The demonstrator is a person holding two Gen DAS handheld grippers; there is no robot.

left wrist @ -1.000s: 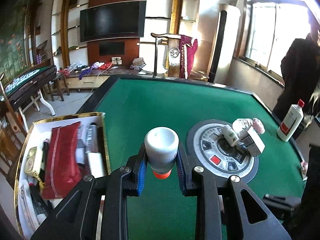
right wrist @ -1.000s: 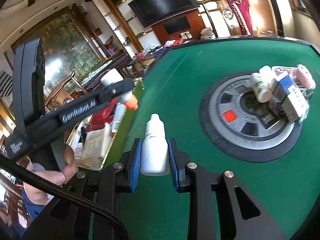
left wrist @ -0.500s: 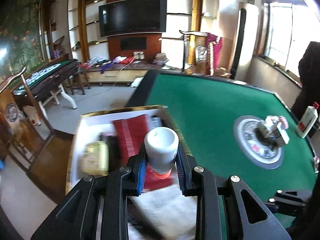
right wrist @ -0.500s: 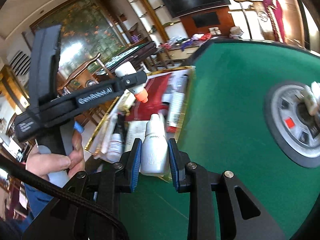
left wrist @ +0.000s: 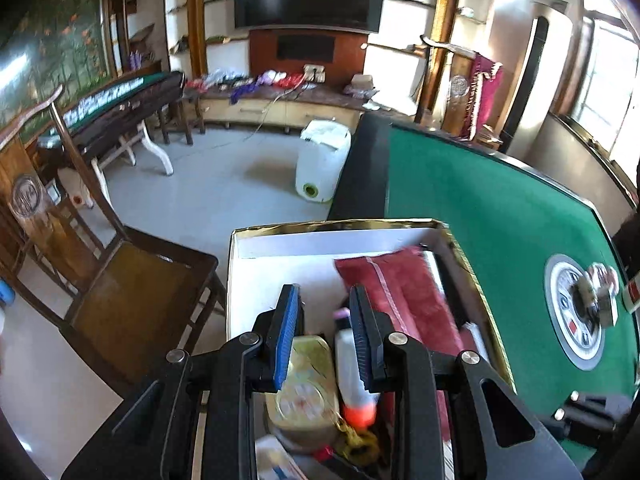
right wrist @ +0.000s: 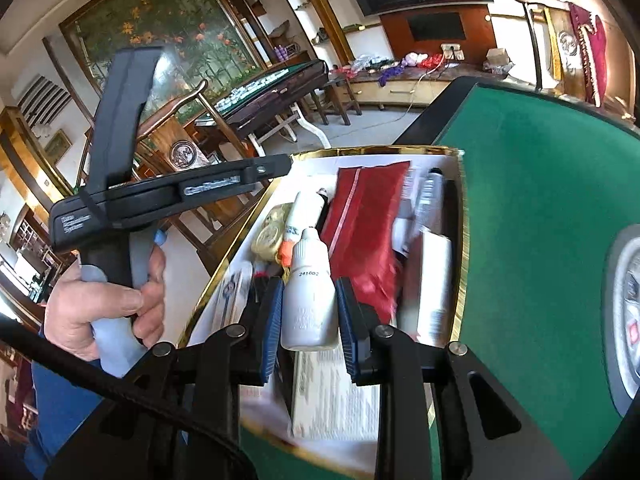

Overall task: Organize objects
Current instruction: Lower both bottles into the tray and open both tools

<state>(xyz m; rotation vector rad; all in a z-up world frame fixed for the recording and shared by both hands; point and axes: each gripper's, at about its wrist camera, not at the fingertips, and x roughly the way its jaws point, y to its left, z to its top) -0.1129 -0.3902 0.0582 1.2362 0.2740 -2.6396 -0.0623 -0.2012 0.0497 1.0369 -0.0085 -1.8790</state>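
My left gripper (left wrist: 324, 292) hovers over the white, gold-rimmed box (left wrist: 340, 224), jaws apart with nothing between the blue pads. The white bottle with the orange cap (left wrist: 354, 376) lies loose below it in the box, cap toward the camera, next to a yellow tin (left wrist: 304, 388). From the right wrist view the left gripper (right wrist: 276, 168) is seen side-on above that orange-capped bottle (right wrist: 298, 216). My right gripper (right wrist: 310, 284) is shut on a small white dropper bottle (right wrist: 308, 304), held upright over the near part of the box (right wrist: 372, 152).
A red pouch (left wrist: 404, 288), tubes and leaflets fill the box. The green table (left wrist: 500, 216) stretches right, with a round centre panel (left wrist: 576, 312) bearing small items. A wooden chair (left wrist: 132, 288) stands left of the box. A hand (right wrist: 104, 304) holds the left gripper's handle.
Both grippers swung left from over the green felt to above the box. The orange-capped bottle has left the left gripper's jaws and now lies in the box.
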